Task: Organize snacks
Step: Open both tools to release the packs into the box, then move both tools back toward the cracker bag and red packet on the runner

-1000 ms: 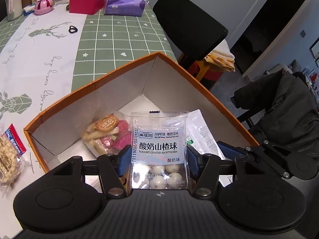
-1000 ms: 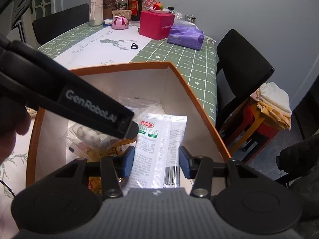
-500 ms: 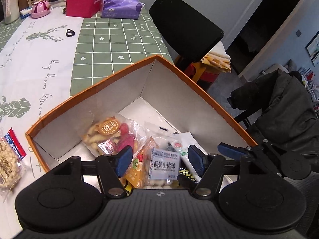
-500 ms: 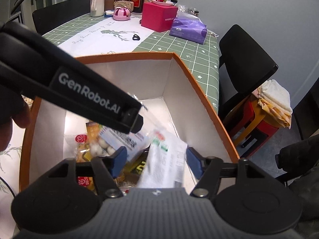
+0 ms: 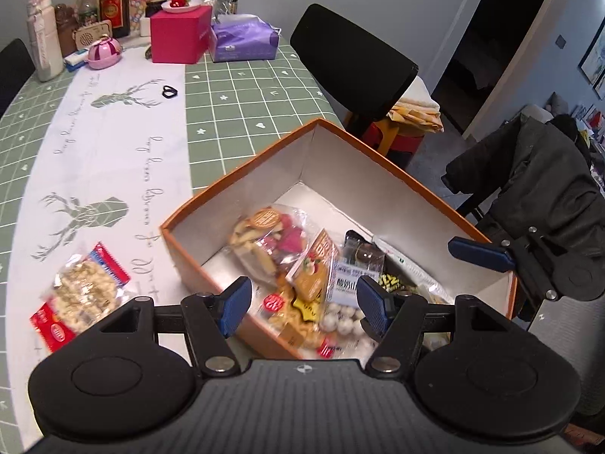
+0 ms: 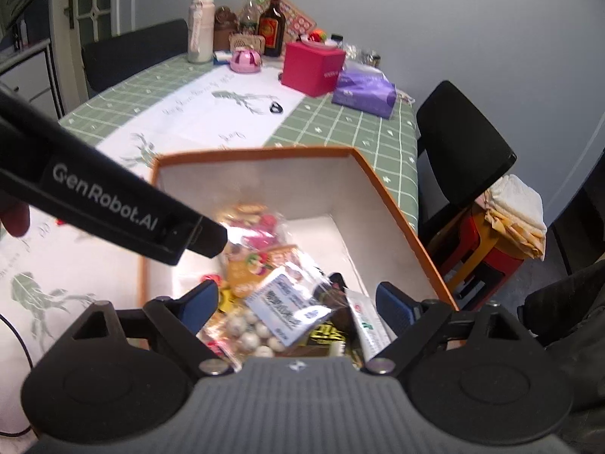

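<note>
Both grippers, left & right, wide apart, empty, over snack-filled orange box.

Pink box beside purple tissue pack, brown bottle, pink round case, black chair, dark jacket

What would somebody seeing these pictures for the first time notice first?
Probably the orange box near the table's edge, with a jumble of snack packets lying inside. Both the left tool and the right tool hang open above it, holding nothing. One peanut packet lies outside the box on the white table runner, to the box's left.
</note>
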Tool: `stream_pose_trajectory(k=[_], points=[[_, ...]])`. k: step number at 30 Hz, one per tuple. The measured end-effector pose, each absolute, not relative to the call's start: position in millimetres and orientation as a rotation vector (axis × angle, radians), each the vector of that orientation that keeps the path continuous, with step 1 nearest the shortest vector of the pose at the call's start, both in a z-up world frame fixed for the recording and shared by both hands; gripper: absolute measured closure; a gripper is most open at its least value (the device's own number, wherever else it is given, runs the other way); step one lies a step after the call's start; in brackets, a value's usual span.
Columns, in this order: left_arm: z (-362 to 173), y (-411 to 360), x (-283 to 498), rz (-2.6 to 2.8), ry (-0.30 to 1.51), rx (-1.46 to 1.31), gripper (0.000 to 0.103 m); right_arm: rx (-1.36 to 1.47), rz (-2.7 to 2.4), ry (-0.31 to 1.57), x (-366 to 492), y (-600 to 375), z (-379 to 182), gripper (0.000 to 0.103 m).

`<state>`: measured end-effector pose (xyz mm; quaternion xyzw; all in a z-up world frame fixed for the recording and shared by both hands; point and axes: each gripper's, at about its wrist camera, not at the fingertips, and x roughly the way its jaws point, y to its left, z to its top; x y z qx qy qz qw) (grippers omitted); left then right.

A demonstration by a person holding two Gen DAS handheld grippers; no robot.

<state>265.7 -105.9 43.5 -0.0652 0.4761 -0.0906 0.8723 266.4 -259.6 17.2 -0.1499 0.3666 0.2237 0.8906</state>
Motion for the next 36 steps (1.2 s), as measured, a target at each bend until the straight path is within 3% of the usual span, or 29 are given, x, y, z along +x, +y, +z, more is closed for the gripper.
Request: stream_pose_trajectory(k=[15,26,36], points=[[68,-24,167,-0.116,0.885,-0.114,0.027,-0.179,0.501,0.587,172,-193,21,0.013],[6,48,119,-0.003,0.838,-0.11,0.026,-0.172,0.523,0.555,133,-146,-27,0.013],[-35,81,135,-0.021,0.759,-0.018,0.026,-0.188,0.589,0.583,164,-102,-59,0.007]])
